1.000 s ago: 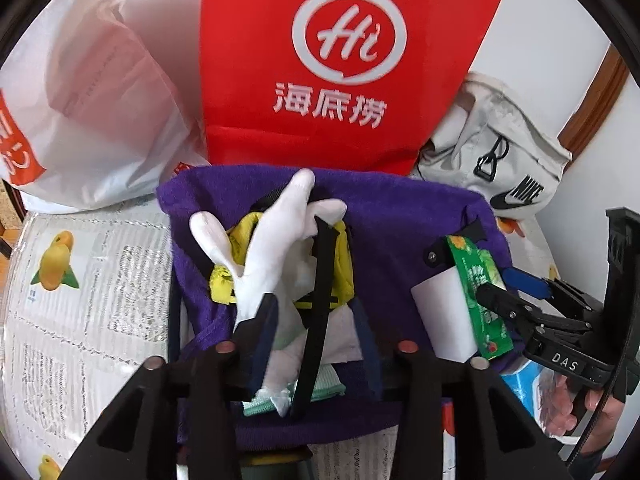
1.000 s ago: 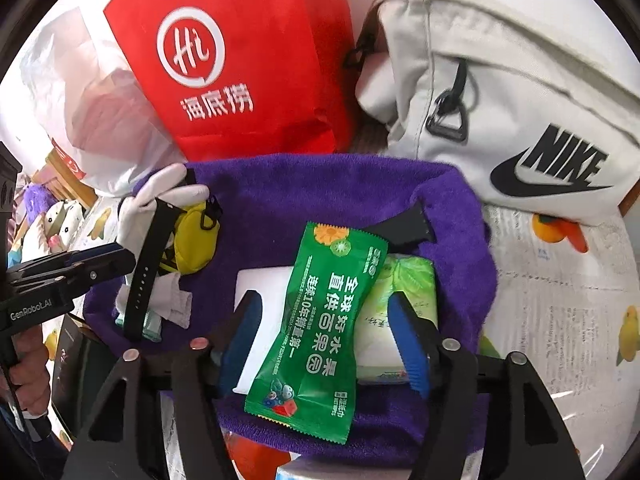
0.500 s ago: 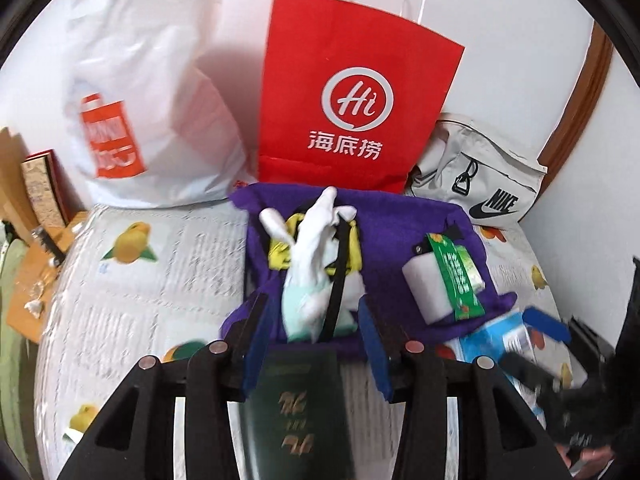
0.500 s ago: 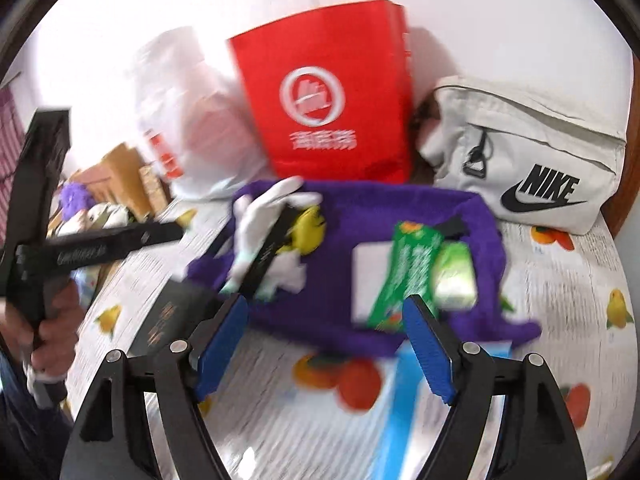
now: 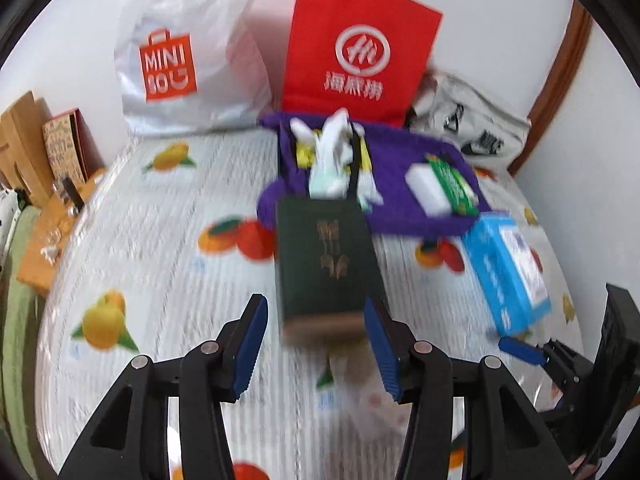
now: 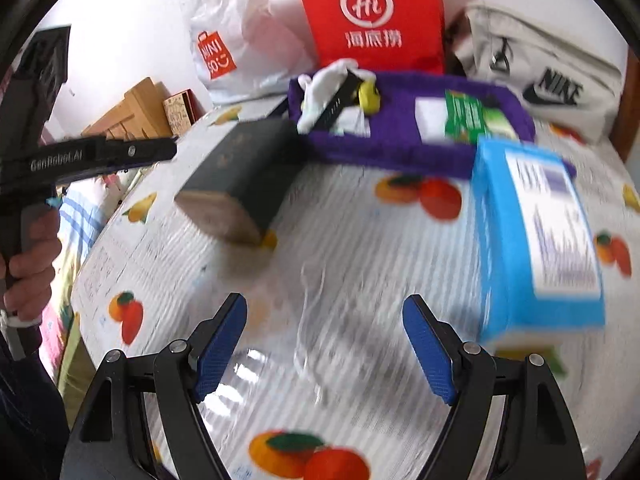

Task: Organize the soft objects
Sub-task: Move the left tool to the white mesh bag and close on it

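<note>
You have drawn both tools back from the purple cloth [image 5: 400,184], left tool [image 5: 316,344] and right tool [image 6: 324,344] now apart and empty, with glove [image 5: 332,148] and packets already laid there.

You've pulled both claws back off the purple cloth tray [image 5: 404,208]. Left claw [image 5: 316,344] was over the white glove [image 5: 332,152] a second ago, one pad against it; now it's empty, jaws just been opening, dark green hardcover book [image 5: 324,264] lying ahead of the gap. Right claw [image 6: 324,348] was straddling the green snack packet [image 6: 466,118]; it's now clear, jaws wider, only fruit-print desk cover [image 6: 352,264] between them, blue box [image 6: 532,236] beside it.
</note>
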The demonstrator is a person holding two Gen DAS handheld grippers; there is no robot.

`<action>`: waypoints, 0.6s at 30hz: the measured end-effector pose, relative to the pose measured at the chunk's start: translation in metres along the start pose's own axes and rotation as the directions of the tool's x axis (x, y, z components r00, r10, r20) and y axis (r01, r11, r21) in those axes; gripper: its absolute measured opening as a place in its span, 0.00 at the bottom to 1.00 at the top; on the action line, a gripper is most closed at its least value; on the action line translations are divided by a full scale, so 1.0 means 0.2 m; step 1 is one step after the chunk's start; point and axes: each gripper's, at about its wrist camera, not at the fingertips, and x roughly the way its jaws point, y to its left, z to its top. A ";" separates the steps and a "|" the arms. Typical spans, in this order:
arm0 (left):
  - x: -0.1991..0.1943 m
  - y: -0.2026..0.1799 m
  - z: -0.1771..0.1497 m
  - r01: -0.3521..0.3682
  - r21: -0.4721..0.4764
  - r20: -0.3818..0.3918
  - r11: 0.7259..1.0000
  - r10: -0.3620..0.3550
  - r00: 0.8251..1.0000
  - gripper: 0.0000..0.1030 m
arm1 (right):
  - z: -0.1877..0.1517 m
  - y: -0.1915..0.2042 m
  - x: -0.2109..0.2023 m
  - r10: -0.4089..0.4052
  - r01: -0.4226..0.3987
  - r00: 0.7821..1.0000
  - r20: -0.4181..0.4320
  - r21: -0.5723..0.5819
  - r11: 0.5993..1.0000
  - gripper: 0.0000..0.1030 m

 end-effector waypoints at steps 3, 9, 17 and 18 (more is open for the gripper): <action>0.03 -0.02 -0.10 0.011 0.016 -0.034 1.000 -0.010 0.999 0.51 | -0.07 -0.01 -0.02 -0.006 0.006 1.000 0.004 0.022 1.000 0.78; 0.18 -0.08 -0.25 0.044 0.034 -0.106 0.998 -0.040 0.994 0.51 | -0.20 -0.05 -0.02 -0.037 0.038 0.999 -0.013 0.044 0.998 0.78; 0.30 -0.19 -0.31 0.074 0.085 -0.135 0.994 -0.062 0.989 0.58 | -0.32 -0.11 -0.04 -0.083 0.084 0.996 -0.024 0.050 0.995 0.78; 0.31 -0.21 -0.31 0.075 0.094 -0.128 0.993 -0.063 0.990 0.61 | -0.33 -0.11 -0.04 -0.083 0.084 0.996 -0.020 0.050 0.995 0.78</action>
